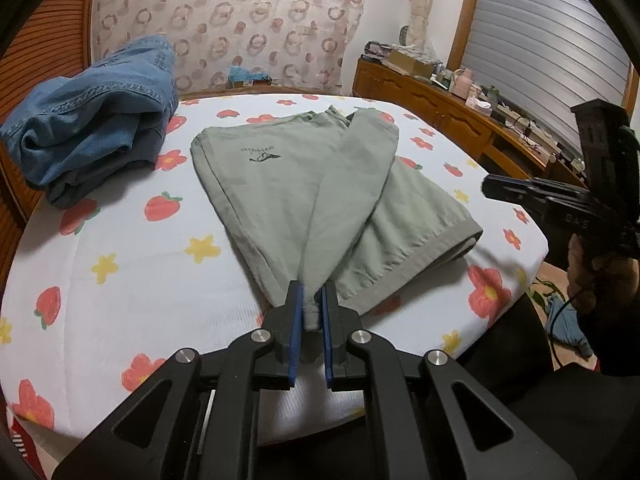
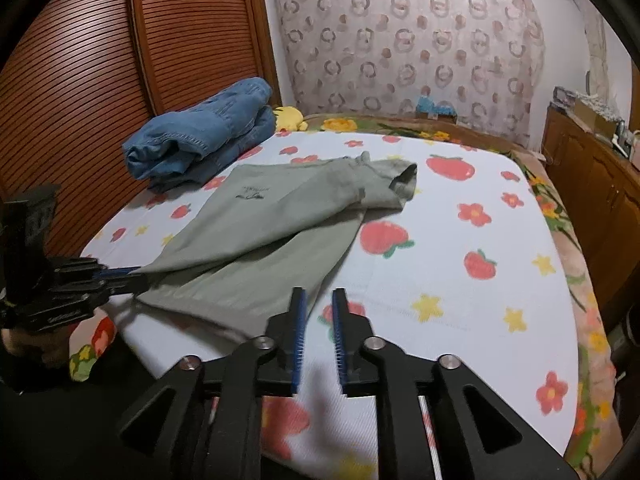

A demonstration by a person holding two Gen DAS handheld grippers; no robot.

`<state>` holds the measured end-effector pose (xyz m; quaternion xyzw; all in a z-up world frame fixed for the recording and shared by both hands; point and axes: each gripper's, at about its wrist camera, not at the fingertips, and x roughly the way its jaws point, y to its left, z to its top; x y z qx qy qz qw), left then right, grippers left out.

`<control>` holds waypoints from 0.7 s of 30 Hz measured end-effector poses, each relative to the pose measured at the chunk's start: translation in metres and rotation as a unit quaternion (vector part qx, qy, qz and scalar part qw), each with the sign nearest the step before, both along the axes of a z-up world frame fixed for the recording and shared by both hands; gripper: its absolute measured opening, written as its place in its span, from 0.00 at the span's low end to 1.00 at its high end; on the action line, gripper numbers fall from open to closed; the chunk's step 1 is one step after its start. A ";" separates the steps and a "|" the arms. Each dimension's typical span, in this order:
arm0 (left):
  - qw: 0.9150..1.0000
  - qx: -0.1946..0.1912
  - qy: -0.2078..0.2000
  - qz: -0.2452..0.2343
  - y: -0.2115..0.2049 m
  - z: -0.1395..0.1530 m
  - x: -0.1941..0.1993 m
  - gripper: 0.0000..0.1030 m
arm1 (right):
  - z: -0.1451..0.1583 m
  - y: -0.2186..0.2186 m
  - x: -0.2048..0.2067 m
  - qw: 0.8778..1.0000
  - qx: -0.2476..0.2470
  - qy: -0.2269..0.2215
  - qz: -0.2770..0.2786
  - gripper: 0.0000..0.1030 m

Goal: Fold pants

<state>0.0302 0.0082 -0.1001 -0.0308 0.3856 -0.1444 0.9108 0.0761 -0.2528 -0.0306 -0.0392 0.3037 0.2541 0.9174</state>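
Grey-green pants (image 1: 304,184) lie on the flower-print bed sheet (image 1: 132,272), partly folded, with a small dark logo on the top layer. My left gripper (image 1: 311,300) is shut on a corner of the pants' top layer and lifts it toward me at the near edge. In the right wrist view the pants (image 2: 272,216) stretch from the middle to the left, where the left gripper (image 2: 132,276) pinches them. My right gripper (image 2: 319,308) is open and empty, above the sheet just right of the pants' near hem. It also shows in the left wrist view (image 1: 496,188).
A folded pile of blue jeans (image 1: 92,136) (image 2: 204,136) sits at the bed's far left by a wooden slatted door (image 2: 120,64). A wooden dresser (image 1: 448,108) with clutter stands on the right. A patterned curtain (image 2: 408,48) hangs behind the bed.
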 end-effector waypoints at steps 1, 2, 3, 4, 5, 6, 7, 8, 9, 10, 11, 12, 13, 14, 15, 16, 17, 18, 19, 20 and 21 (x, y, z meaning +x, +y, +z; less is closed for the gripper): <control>1.000 0.000 0.000 0.001 0.000 0.001 0.001 0.12 | 0.000 0.001 0.003 1.000 -0.001 0.000 -0.001 0.17; 1.000 0.000 -0.002 0.003 0.000 0.004 0.002 0.14 | -0.001 0.002 0.006 1.000 -0.002 -0.001 -0.003 0.20; 1.000 0.001 -0.004 0.006 0.000 0.006 0.003 0.16 | -0.002 0.003 0.009 1.000 -0.002 -0.002 -0.006 0.21; 1.000 0.002 -0.007 0.008 0.001 0.008 0.004 0.21 | -0.004 0.004 0.013 1.000 0.000 -0.002 -0.007 0.22; 1.000 0.001 -0.013 0.010 0.002 0.012 0.005 0.23 | -0.005 0.004 0.015 1.000 0.001 -0.001 -0.008 0.22; 1.000 0.000 -0.017 0.010 0.001 0.015 0.007 0.32 | -0.005 0.005 0.017 1.000 0.000 -0.001 -0.009 0.22; 1.000 0.000 -0.021 0.010 0.002 0.018 0.008 0.39 | -0.006 0.006 0.019 1.000 -0.003 -0.002 -0.010 0.23; 1.000 0.000 -0.027 0.009 0.002 0.021 0.011 0.43 | -0.008 0.007 0.022 1.000 -0.007 -0.003 -0.013 0.23; 0.999 0.000 -0.032 0.007 0.001 0.025 0.014 0.51 | -0.008 0.008 0.024 1.000 -0.009 -0.003 -0.014 0.24; 0.999 0.002 -0.035 0.004 0.000 0.027 0.018 0.54 | -0.007 0.009 0.027 1.000 -0.011 -0.003 -0.014 0.26; 0.999 0.005 -0.036 0.001 -0.002 0.029 0.023 0.56 | -0.007 0.009 0.030 1.000 -0.012 -0.004 -0.016 0.28; 0.999 0.008 -0.038 -0.002 -0.004 0.030 0.028 0.61 | -0.007 0.008 0.032 1.000 -0.013 -0.006 -0.018 0.29; 0.999 0.010 -0.040 -0.005 -0.006 0.031 0.032 0.61 | -0.008 0.008 0.034 1.000 -0.015 -0.007 -0.022 0.32; 0.999 0.015 -0.043 -0.008 -0.010 0.033 0.038 0.61 | -0.008 0.007 0.037 0.999 -0.017 -0.009 -0.025 0.34; 0.999 0.017 -0.044 -0.010 -0.012 0.034 0.043 0.61 | -0.008 0.006 0.038 0.999 -0.017 -0.010 -0.027 0.34; 0.999 0.018 -0.046 -0.012 -0.016 0.036 0.048 0.61 | -0.007 0.006 0.041 0.999 -0.017 -0.009 -0.027 0.36; 0.999 0.018 -0.048 -0.016 -0.019 0.037 0.052 0.61 | -0.007 0.006 0.043 0.999 -0.018 -0.009 -0.030 0.37; 0.998 0.017 -0.049 -0.023 -0.023 0.039 0.058 0.61 | -0.007 0.005 0.048 0.999 -0.019 -0.010 -0.031 0.38; 0.998 0.018 -0.048 -0.030 -0.028 0.040 0.064 0.61 | -0.007 0.006 0.050 0.999 -0.022 -0.010 -0.034 0.39; 0.998 0.020 -0.048 -0.035 -0.032 0.041 0.066 0.61 | -0.008 0.006 0.053 0.999 -0.025 -0.010 -0.037 0.40; 0.998 0.021 -0.047 -0.045 -0.038 0.041 0.071 0.61 | -0.009 0.006 0.055 0.999 -0.027 -0.010 -0.039 0.40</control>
